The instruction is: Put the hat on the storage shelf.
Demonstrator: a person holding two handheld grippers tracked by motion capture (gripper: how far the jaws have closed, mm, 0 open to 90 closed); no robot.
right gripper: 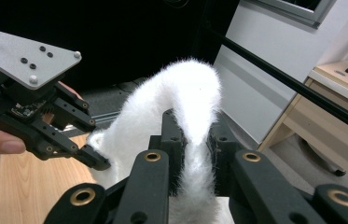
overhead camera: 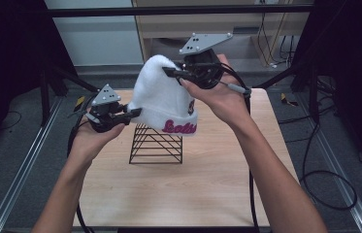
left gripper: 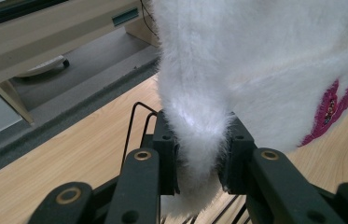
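Note:
A fluffy white beanie (overhead camera: 161, 94) with pink lettering on its cuff hangs in the air over a black wire rack (overhead camera: 156, 144) on the wooden table (overhead camera: 207, 179). My left gripper (overhead camera: 137, 112) is shut on the hat's lower left edge; in the left gripper view the white fur (left gripper: 199, 140) is pinched between the two jaws. My right gripper (overhead camera: 169, 72) is shut on the hat's top, and in the right gripper view the fur (right gripper: 195, 116) arches up from between its jaws. The left gripper (right gripper: 99, 163) also appears there, at the left.
The wire rack stands at the table's middle, just under the hat. Metal rails (overhead camera: 23, 170) run along both sides of the table. Cables (overhead camera: 324, 184) lie on the floor at the right. A wooden desk (overhead camera: 217, 24) stands behind the table.

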